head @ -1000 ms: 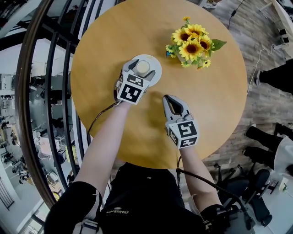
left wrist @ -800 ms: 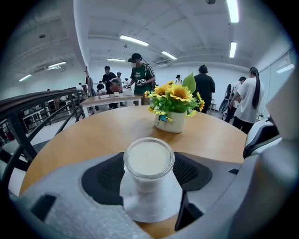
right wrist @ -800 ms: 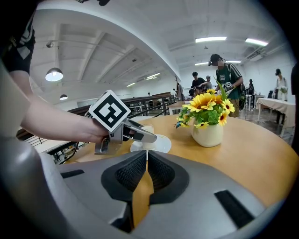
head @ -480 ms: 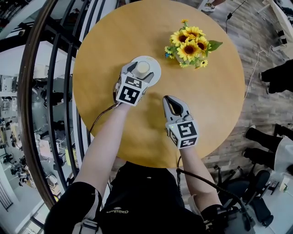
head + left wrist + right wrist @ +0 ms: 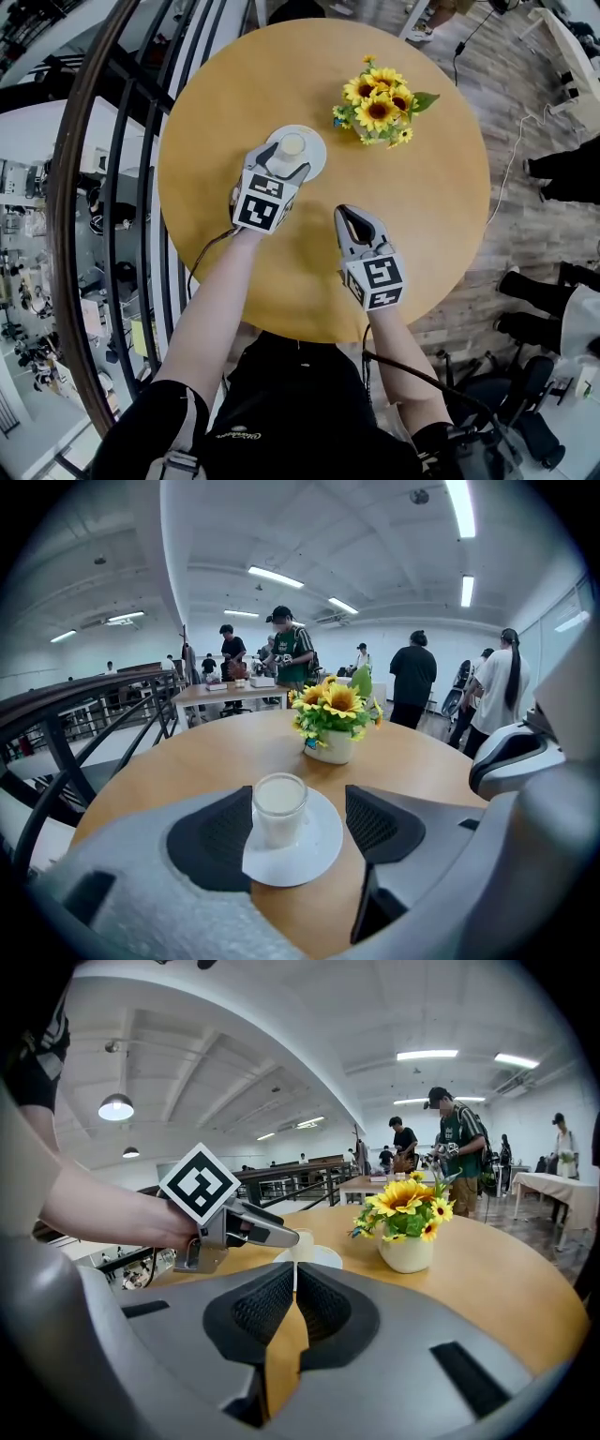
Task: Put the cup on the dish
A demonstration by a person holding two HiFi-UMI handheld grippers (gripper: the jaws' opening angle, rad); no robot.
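Observation:
A clear cup [image 5: 292,143] of white liquid stands upright on a white dish [image 5: 314,155] on the round wooden table [image 5: 422,216]. My left gripper [image 5: 283,161] is open, its jaws on either side of the cup's near side. In the left gripper view the cup [image 5: 279,808] sits on the dish [image 5: 314,850], close to the left pad and apart from the right pad. My right gripper [image 5: 349,217] rests over the table to the right, shut with nothing in it. In the right gripper view its jaws [image 5: 292,1288] are together, and the left gripper [image 5: 234,1222] and the cup [image 5: 298,1243] lie ahead.
A white pot of sunflowers [image 5: 380,105] stands at the table's far right, also seen as the sunflowers [image 5: 330,719] behind the dish. A dark railing [image 5: 122,187] curves along the table's left side. People stand at tables in the background [image 5: 291,658].
The left gripper has drawn back a little toward me, away from the cup, which stays on the dish. The right gripper has barely moved.

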